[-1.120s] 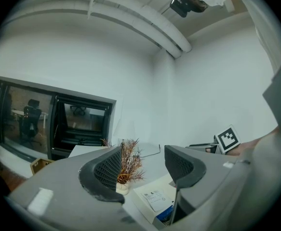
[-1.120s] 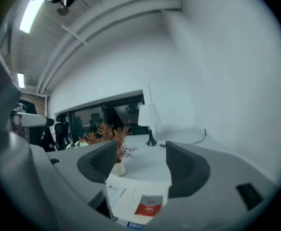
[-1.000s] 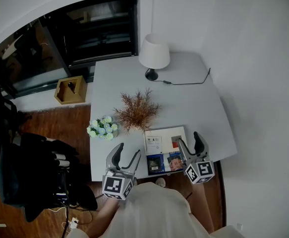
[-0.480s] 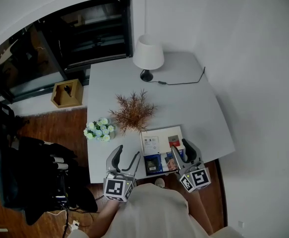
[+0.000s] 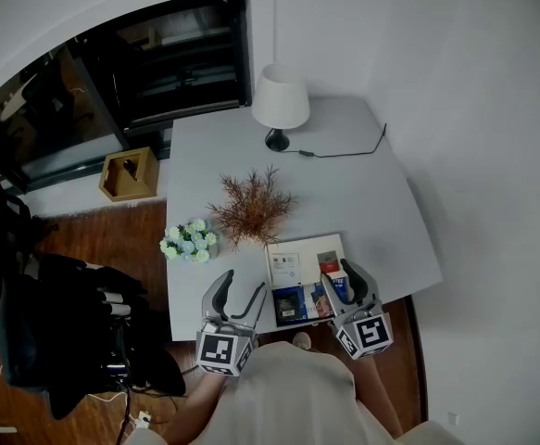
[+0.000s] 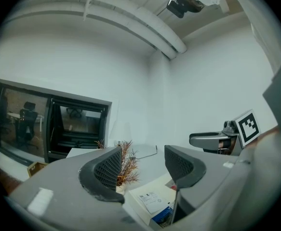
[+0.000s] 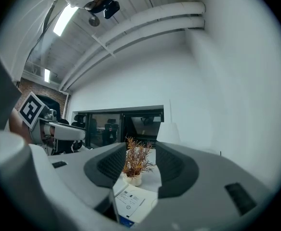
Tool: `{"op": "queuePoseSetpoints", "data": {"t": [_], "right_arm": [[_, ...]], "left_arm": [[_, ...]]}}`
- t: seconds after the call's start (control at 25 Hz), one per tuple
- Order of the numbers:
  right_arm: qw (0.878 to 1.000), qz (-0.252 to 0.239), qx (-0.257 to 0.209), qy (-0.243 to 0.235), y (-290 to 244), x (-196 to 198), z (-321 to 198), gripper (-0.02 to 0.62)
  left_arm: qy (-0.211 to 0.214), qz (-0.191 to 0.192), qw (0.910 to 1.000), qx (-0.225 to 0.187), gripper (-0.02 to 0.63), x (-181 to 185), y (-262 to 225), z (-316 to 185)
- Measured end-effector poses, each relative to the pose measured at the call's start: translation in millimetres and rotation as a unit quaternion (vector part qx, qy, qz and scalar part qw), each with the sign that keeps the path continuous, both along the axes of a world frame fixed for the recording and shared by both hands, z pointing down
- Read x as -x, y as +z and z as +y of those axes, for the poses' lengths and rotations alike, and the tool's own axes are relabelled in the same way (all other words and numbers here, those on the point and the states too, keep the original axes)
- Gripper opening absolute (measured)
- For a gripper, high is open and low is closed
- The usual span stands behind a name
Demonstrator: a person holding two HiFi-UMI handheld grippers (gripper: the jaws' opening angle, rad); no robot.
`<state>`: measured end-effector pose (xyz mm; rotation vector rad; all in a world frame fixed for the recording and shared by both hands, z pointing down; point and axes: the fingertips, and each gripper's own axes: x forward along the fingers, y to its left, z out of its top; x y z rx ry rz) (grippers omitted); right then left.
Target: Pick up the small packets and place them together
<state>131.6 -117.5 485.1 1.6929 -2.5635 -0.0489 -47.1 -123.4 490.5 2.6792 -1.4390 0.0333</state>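
A white flat box lies at the table's near edge, with small packets on and beside it. One is dark blue, one is printed with a picture and one is red. My right gripper hangs over the box's right end. Its jaws are narrowed, and something blue shows between them. In the right gripper view a thin edge stands by the left jaw, and I cannot see whether the pads press on anything. My left gripper stays open and empty, left of the box.
A dried plant and a small flower pot stand behind the box. Farther back are a lamp and its cable. The grey table ends just in front of the grippers. A wooden box sits on the floor to the left.
My right gripper has shifted left and onto the packets at the box's right end, and its jaws have narrowed. The left gripper has barely moved.
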Motion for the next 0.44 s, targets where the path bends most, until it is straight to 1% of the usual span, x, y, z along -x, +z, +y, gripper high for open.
{"op": "queuePoseSetpoints", "data": {"t": [0.2,0.44], "right_arm": [[1.0,0.01,0.001,-0.003,1.0,-0.5,1.9,0.207],[1.0,0.01,0.003,-0.007,2.3,-0.1,2.7,0.207]], "left_arm": [[0.004,0.001,1.0,-0.001,0.267,-4.2,0.2,1.0],[0.005,0.002,1.0,0.001,0.267,-8.3,2.7,3.0]]}}
